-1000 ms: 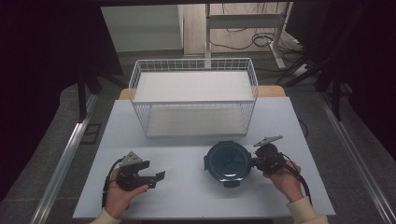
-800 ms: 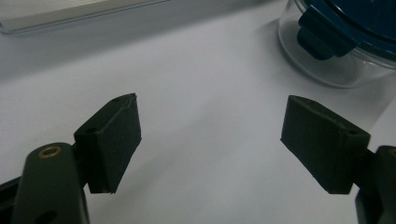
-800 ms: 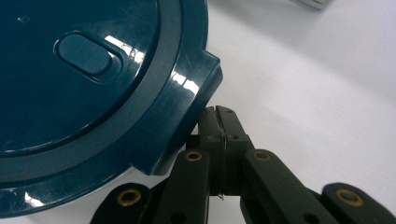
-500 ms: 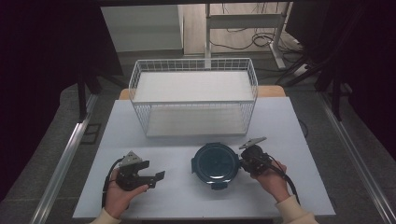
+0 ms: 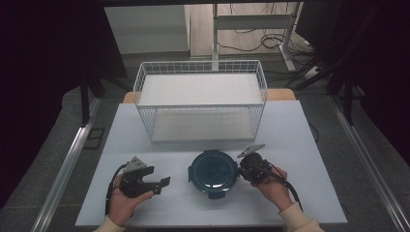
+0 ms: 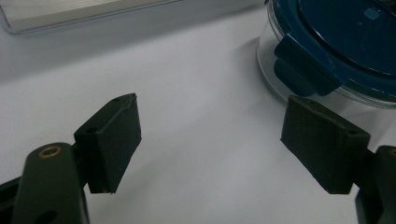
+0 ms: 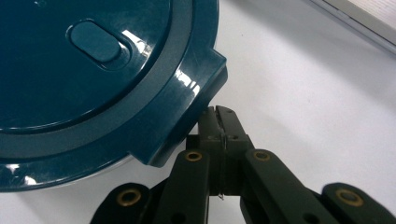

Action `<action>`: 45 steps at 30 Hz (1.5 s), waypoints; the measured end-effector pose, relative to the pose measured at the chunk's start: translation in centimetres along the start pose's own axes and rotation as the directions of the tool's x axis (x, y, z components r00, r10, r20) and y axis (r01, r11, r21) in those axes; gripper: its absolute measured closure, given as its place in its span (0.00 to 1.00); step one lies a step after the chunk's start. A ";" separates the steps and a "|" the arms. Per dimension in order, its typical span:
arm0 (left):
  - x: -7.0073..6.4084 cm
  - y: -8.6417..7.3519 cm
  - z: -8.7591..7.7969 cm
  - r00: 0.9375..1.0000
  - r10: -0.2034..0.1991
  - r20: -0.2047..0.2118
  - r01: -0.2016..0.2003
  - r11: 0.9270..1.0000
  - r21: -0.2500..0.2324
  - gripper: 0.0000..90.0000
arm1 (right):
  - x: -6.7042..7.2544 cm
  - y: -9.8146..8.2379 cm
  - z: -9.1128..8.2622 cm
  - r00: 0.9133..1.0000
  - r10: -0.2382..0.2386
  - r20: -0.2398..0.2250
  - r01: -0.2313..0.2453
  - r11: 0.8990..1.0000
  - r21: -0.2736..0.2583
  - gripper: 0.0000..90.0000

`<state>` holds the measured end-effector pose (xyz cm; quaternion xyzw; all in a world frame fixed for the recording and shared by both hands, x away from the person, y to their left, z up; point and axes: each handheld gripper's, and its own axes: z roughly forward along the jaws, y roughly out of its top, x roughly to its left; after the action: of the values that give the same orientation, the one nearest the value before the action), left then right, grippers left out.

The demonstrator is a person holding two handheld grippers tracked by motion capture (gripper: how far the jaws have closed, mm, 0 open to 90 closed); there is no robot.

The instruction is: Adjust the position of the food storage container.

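Note:
A round glass container with a dark teal clip-on lid (image 5: pixel 213 173) sits on the white table (image 5: pixel 300 140) near the front centre. My right gripper (image 5: pixel 240 169) is shut with nothing between its jaws, and its tips touch the container's right side. In the right gripper view the closed tips (image 7: pixel 219 116) sit just under a latch tab of the lid (image 7: pixel 93 70). My left gripper (image 5: pixel 162 185) lies at the front left, open and empty, pointing towards the container. In the left gripper view its pads (image 6: pixel 114 140) stand wide apart, with the container (image 6: pixel 336 42) beyond them at the upper right.
A white wire basket (image 5: pixel 200 104) with a pale floor stands at the back centre of the table. Bare tabletop lies between the basket and the container. The table's front edge runs just under both hands.
My right gripper has moved left, and the container has slid left with it towards the table's middle. The left hand and its gripper have stayed in place.

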<state>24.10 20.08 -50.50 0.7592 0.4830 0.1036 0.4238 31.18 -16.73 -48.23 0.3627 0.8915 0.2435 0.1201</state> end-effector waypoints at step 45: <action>-0.3 1.0 -1.4 0.999 -0.040 0.024 0.041 0.998 -0.044 0.22 | -2.8 -6.3 -4.8 0.966 0.174 -0.193 -0.232 0.912 -0.338 0.29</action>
<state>23.79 20.39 -48.86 0.7408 0.4910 0.0968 0.4481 27.62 -24.27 -47.27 0.4051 0.7963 0.4408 0.0865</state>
